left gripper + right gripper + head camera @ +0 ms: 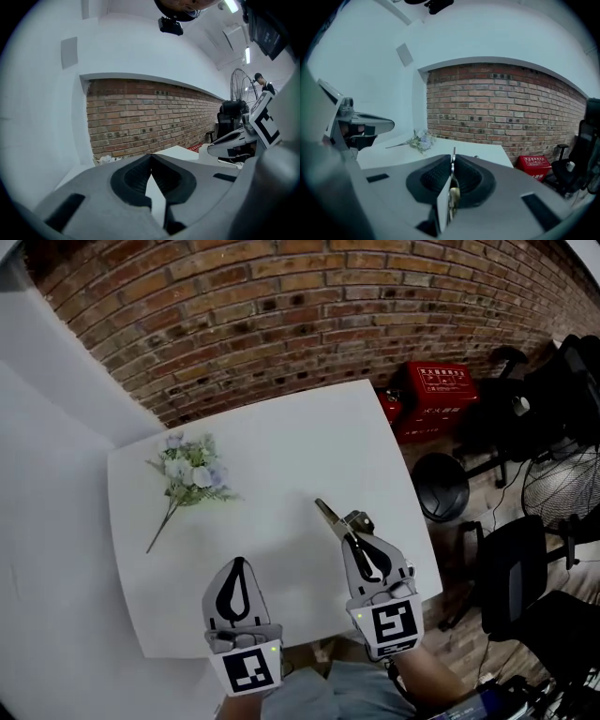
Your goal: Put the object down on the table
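Our R gripper (349, 529) clamps a slim tool (328, 515); L gripper (239, 562) closed w/ nothing in it. If we release too high — it bounces off the table (281, 446).

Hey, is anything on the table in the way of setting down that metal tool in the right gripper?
Nothing visible does. The right gripper holds the metal tool above a bare part of the table. The flower sprig lies well off to the left, and the left gripper is off to the side.

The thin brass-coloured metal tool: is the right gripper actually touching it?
Touching. The right gripper view shows the right gripper with its jaws closed on the thin brass-coloured metal tool, the pads pressing both its sides while its tip pokes out ahead.
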Tool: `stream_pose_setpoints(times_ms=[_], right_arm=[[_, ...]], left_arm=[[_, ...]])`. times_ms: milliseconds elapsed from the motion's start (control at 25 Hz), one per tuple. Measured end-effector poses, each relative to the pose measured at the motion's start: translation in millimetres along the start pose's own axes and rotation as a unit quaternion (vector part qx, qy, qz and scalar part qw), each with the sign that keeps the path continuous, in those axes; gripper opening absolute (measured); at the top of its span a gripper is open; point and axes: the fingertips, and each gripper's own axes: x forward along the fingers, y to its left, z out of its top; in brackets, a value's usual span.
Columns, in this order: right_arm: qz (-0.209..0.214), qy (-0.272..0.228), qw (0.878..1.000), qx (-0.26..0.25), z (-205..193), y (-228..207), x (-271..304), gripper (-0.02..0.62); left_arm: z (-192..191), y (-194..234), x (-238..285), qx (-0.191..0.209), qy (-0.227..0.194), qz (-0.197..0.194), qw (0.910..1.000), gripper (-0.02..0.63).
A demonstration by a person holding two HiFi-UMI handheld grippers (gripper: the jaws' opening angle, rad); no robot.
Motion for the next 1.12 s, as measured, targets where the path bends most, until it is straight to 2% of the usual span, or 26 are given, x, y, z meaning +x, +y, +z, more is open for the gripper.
stream_pose_setpoints(times_ms=[560,1120], right_arm=[[-0.001,0.058,0.998,0.028,-56,-2,44,0.032],[-0.011,0.073,0.996,0.043,-75,0,49,0.032]], left_arm=[[-50,6,45,-0.008,0.054,-0.023,0.9982,0.008],[-68,4,52,-0.009,0.074,-0.041,0.9963,0.008]])
